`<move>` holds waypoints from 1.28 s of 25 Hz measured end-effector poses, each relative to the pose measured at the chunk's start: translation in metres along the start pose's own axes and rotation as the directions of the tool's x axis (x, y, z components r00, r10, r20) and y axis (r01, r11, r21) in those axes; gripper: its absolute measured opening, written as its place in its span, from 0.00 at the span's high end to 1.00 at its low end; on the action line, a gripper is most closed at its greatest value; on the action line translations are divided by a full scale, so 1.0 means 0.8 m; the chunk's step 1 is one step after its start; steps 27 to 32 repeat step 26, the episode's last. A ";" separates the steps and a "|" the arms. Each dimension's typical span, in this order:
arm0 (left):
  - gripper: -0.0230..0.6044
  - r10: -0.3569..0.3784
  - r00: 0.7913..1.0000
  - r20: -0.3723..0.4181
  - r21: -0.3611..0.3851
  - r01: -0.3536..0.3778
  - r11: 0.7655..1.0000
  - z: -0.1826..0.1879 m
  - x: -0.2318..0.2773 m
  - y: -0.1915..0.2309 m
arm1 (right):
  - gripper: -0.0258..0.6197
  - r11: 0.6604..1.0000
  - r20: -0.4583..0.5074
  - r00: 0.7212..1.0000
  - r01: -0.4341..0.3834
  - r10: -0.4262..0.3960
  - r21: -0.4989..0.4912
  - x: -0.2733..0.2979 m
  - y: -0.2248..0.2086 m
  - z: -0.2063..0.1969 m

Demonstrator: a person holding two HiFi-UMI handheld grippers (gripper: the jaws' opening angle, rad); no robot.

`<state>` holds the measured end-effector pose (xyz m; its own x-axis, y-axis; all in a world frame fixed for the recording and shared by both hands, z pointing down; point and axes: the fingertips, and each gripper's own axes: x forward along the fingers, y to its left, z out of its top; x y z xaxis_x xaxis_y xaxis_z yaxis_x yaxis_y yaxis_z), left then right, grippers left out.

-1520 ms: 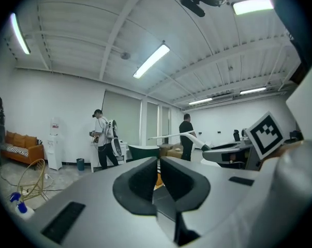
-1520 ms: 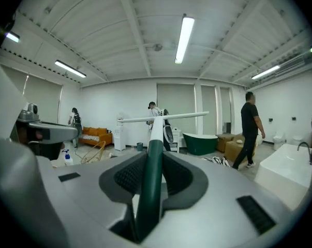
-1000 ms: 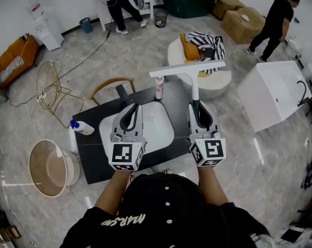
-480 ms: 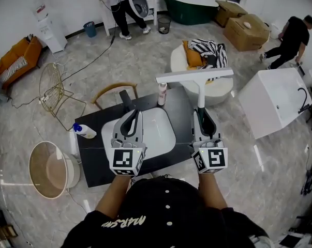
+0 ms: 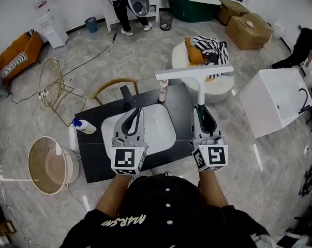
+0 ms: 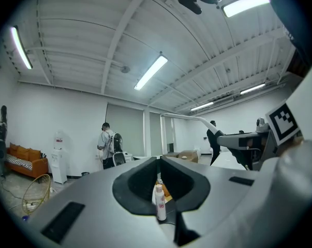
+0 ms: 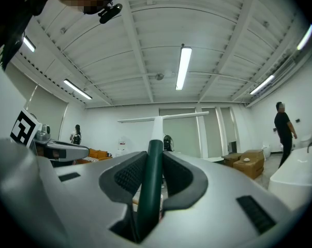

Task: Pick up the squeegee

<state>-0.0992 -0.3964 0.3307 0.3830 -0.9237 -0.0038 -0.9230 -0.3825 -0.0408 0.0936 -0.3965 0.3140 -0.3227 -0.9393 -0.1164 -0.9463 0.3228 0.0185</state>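
Note:
The squeegee [image 5: 194, 72] has a long white blade, a white shaft and a dark green handle. It is held up above the black countertop [image 5: 91, 143], with the blade level and far from me. My right gripper [image 5: 201, 111] is shut on the green handle, which fills the gap between its pads in the right gripper view [image 7: 151, 180]; the squeegee blade [image 7: 163, 118] stands crosswise above. My left gripper [image 5: 136, 111] hovers over the white sink [image 5: 161, 133], its jaws together and holding nothing. In the left gripper view the squeegee [image 6: 189, 118] shows off to the right.
On the countertop stand a dark faucet [image 5: 126, 94], a pink bottle [image 5: 163, 90] and a spray bottle [image 5: 83, 126]. A round tub [image 5: 47, 167] sits left on the floor, a white bathtub [image 5: 275, 99] right, a chair [image 5: 113, 87] behind. People move at the back.
Both grippers and the raised squeegee keep nearly the same pose. A person at the back right has walked off toward the right edge of the head view.

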 end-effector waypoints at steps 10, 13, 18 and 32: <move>0.93 -0.011 1.000 0.006 -0.009 0.011 1.000 0.010 -0.007 -0.013 | 0.82 1.000 -0.021 1.000 -0.013 0.013 -0.005 -0.002 0.003 -0.001; 0.93 -0.009 1.000 0.011 -0.014 0.009 1.000 0.012 -0.009 -0.014 | 0.82 1.000 -0.022 1.000 -0.014 0.014 -0.005 -0.002 0.005 -0.003; 0.93 -0.018 1.000 0.007 -0.019 0.018 1.000 0.013 -0.011 -0.018 | 0.82 1.000 -0.026 0.999 -0.020 0.020 -0.001 -0.001 0.007 -0.003; 0.93 -0.006 1.000 0.013 -0.018 0.006 1.000 0.012 -0.012 -0.016 | 0.82 1.000 -0.028 0.999 -0.019 0.019 0.013 -0.002 0.011 -0.006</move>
